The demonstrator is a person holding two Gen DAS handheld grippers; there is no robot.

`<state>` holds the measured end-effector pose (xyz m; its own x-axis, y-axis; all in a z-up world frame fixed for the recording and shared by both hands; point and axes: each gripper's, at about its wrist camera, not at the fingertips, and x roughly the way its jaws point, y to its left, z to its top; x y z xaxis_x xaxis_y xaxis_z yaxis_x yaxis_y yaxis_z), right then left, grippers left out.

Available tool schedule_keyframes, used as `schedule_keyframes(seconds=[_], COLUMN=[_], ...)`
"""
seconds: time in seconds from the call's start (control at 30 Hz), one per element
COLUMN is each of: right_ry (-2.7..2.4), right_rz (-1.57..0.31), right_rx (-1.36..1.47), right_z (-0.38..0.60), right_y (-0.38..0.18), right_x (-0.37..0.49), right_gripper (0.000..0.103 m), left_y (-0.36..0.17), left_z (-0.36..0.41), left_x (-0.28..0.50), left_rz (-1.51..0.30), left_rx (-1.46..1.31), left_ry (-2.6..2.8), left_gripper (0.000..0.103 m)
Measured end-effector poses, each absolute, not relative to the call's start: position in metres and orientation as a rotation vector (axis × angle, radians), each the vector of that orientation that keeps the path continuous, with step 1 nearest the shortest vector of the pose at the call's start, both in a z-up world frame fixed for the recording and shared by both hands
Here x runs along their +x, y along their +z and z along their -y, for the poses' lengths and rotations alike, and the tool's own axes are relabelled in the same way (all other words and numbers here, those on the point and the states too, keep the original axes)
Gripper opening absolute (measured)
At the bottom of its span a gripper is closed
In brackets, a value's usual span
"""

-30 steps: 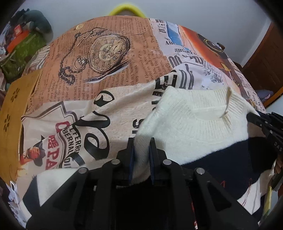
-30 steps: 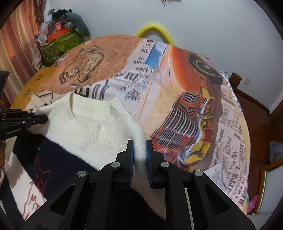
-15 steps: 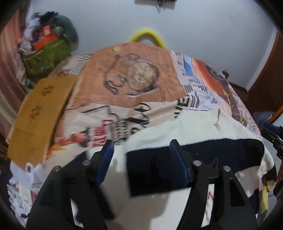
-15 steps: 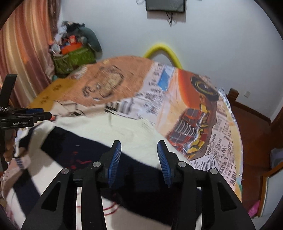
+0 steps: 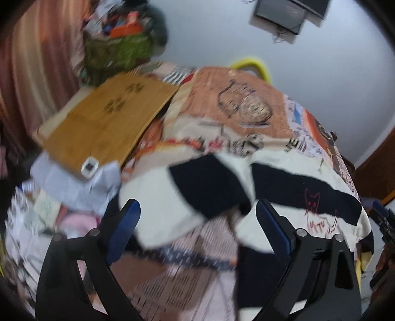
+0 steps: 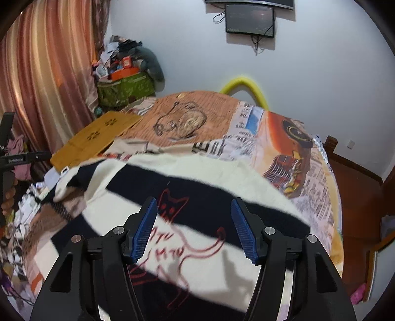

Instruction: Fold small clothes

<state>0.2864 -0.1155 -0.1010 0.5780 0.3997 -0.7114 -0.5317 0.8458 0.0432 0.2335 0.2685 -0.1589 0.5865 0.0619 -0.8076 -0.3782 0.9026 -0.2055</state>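
Note:
A cream and navy striped sweater [image 6: 209,187] with a red outline of a cat lies spread on the bed. In the left wrist view the sweater [image 5: 296,182] stretches to the right, and one striped sleeve [image 5: 197,187] lies folded across toward the left. My left gripper [image 5: 197,212] hovers above that sleeve, its jaws opening wide, nothing pressed between them. My right gripper [image 6: 193,210] hangs over the sweater's body above the cat drawing, jaws opening, pads clear of the knit.
The bed wears a printed cover [image 6: 222,128] with a pocket watch and newspaper pattern. A wooden board [image 5: 106,123] lies at the left, with loose clothes [image 5: 74,187] below it. A green bag [image 6: 126,91] piled with items stands by the curtain. A monitor [image 6: 249,21] hangs on the wall.
Both grippers were shut on the cream shoulders of the sweater; they let go, opened and drew back and up. The sweater now lies flat with its striped back showing.

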Motion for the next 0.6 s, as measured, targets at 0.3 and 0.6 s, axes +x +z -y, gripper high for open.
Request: schedule_keyframes(seconds=[0.3,0.6], right_ry=[0.513,0.495], right_rz=[-0.951,-1.036], right_rx=[-0.212,-0.191], right_z=[0.107,0.112], right_y=[-0.163,-0.190], right_x=[0.268,0.263], right_gripper=[0.058,0.059], left_y=[-0.236,-0.287], left_z=[-0.300,-0.333], left_x=[0.194,0.189], left_rz=[-1.048,-0.965], left_rx=[-0.729,-1.123], left_ry=[0.222,0.138], left_gripper=[0.095,0.095])
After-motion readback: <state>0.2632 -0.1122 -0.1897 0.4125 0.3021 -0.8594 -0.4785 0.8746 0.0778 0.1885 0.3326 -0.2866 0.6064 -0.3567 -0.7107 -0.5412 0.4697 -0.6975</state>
